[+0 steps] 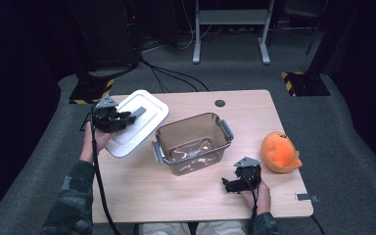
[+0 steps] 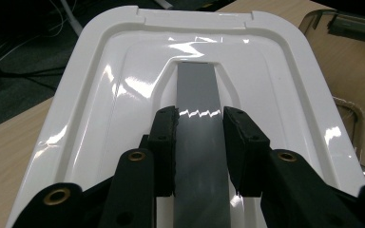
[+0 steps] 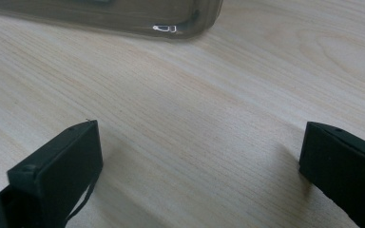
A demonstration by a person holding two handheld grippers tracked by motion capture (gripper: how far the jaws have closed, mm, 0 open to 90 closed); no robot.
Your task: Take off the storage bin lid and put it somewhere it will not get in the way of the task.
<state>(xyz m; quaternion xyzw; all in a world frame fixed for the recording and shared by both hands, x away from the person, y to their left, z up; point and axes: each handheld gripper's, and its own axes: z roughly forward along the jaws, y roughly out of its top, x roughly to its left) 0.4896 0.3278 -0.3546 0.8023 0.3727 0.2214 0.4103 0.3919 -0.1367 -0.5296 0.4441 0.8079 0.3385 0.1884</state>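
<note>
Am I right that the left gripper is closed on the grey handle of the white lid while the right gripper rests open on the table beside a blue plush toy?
Not quite: the plush toy is orange, as the high view shows. The left gripper does grip the white lid by its grey handle, and the right gripper rests open on the table.

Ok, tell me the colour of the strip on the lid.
Grey, on a glossy white lid; the strip shows best in the left gripper view.

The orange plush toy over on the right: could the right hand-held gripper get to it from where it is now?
Probably yes. The right hand-held gripper rests open on the table, and the orange plush toy lies just beyond it with bare tabletop between. The clear bin sits off to the other side.
</note>
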